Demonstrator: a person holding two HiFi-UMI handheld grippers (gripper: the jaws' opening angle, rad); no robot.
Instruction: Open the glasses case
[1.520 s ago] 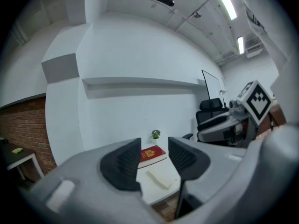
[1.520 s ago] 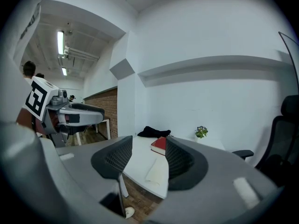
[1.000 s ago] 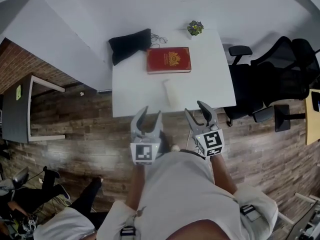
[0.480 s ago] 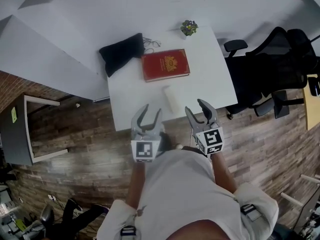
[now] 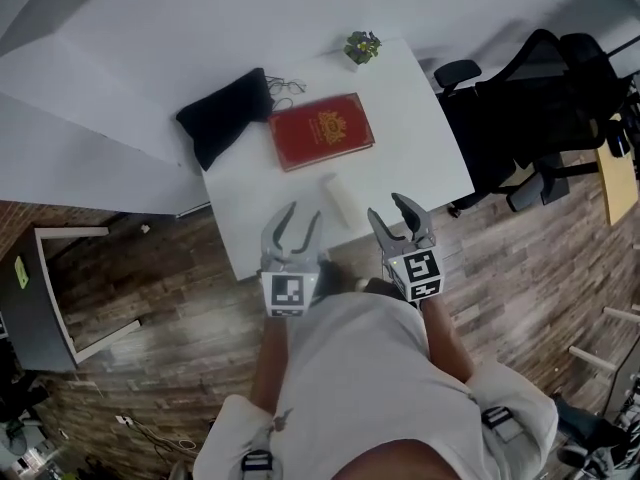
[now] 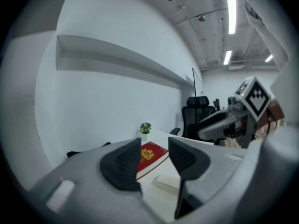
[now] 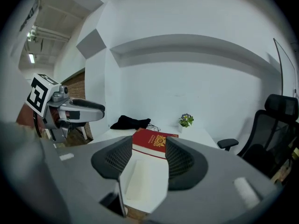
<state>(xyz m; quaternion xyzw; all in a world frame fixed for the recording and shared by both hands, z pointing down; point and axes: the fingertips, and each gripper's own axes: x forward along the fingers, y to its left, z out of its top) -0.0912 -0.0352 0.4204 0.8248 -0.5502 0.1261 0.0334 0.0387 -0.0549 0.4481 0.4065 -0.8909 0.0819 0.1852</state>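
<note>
Wood-plank floor (image 5: 150, 298) all around, and the white rectangular table (image 5: 420, 138) sits more on the diagonal in the head view than it did a second ago, since the whole view swung.

Left to right on it:
- A crumpled black cloth pouch (image 5: 222, 118) is at the far left corner.
- Thin wire-frame glasses (image 5: 287, 87) lie just beside the pouch.
- Next comes the dark red hardcover book with a gold crest (image 5: 320, 131).

My left gripper (image 5: 303, 213) hangs over the near table edge, jaws partway apart with nothing in them.

The long white glasses case (image 5: 337, 201) lies closed near the front edge, below the book. It's just ahead of both tools and between them.

The right gripper (image 5: 388, 210) is the same story: jaws about half spread, same gap as a second ago, empty. Its own view lines the case up right in the gap, but no pad touches it.

Both tools have crept closer to the case than before.

A small green potted plant (image 5: 362, 46) stands at the far corner, and black office chairs (image 5: 540, 98) sit off the right side.
</note>
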